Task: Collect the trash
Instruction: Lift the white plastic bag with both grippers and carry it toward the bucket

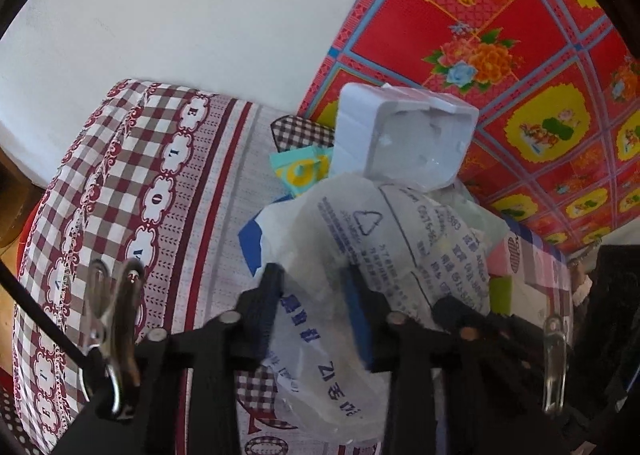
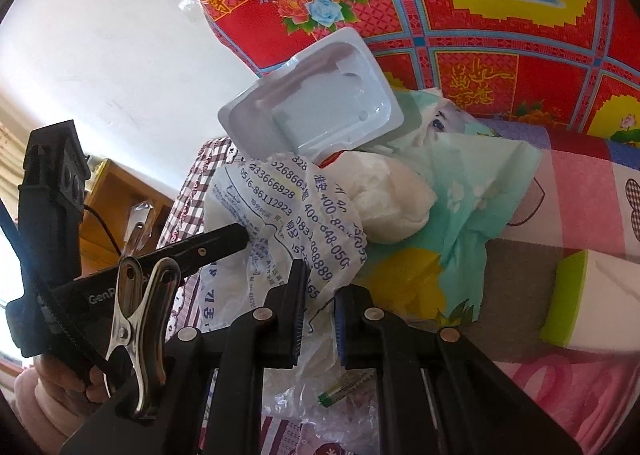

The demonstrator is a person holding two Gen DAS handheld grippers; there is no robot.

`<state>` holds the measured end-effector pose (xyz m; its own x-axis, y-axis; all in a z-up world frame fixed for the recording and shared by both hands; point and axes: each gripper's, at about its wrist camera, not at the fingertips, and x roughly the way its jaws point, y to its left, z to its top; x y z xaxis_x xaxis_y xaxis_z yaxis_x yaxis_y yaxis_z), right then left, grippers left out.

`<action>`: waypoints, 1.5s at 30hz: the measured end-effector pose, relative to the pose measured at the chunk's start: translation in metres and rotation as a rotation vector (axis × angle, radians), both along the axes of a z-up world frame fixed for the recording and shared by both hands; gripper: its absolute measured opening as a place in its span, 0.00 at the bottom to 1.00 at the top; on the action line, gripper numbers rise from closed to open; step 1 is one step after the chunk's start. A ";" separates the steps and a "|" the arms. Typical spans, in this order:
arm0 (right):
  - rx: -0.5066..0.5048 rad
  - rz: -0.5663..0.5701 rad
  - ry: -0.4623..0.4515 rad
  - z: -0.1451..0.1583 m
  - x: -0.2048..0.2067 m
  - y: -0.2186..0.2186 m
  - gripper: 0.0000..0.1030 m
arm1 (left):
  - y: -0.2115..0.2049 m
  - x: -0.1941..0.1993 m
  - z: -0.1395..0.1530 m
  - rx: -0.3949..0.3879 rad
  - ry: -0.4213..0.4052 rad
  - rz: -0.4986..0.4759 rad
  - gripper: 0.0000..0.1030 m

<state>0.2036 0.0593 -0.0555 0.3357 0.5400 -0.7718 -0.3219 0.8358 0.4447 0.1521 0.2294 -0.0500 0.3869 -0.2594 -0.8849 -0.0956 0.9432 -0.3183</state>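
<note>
Right wrist view catches a battery [image 2: 347,387] beneath the printed plastic bag [image 2: 280,211] my right gripper [image 2: 318,319] pinches; "GenR" reads on my left gripper [image 1: 316,311], narrow around the bag mid-bed.

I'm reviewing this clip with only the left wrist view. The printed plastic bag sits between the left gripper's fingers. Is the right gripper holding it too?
Observer: Yes. The right gripper is shut on the printed plastic bag, pinching its thin film.
Operator: Any small trash I can't see?
Observer: A green-ended battery shows just below the right gripper, apparently behind the clear film.
Operator: What's beside the white plastic tray?
Observer: A crumpled white tissue lies just below the white plastic tray, against a teal wrapper.
</note>
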 end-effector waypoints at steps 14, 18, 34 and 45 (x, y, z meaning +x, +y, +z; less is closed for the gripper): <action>0.030 0.044 -0.064 0.031 -0.020 0.017 0.13 | 0.015 -0.031 0.040 -0.004 -0.071 -0.027 0.18; 0.039 0.067 -0.080 0.040 -0.028 0.029 0.13 | 0.025 -0.039 0.049 -0.010 -0.081 -0.005 0.18; 0.065 0.174 -0.100 0.046 -0.041 0.080 0.13 | 0.074 -0.080 0.069 0.006 -0.101 0.092 0.18; 0.077 0.214 -0.104 0.050 -0.050 0.100 0.13 | 0.093 -0.094 0.075 0.012 -0.113 0.122 0.18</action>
<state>0.1535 0.1591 -0.0060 0.2830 0.6630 -0.6931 -0.5352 0.7088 0.4595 0.0582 0.3227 0.0246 0.5121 -0.1938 -0.8368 -0.1743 0.9305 -0.3222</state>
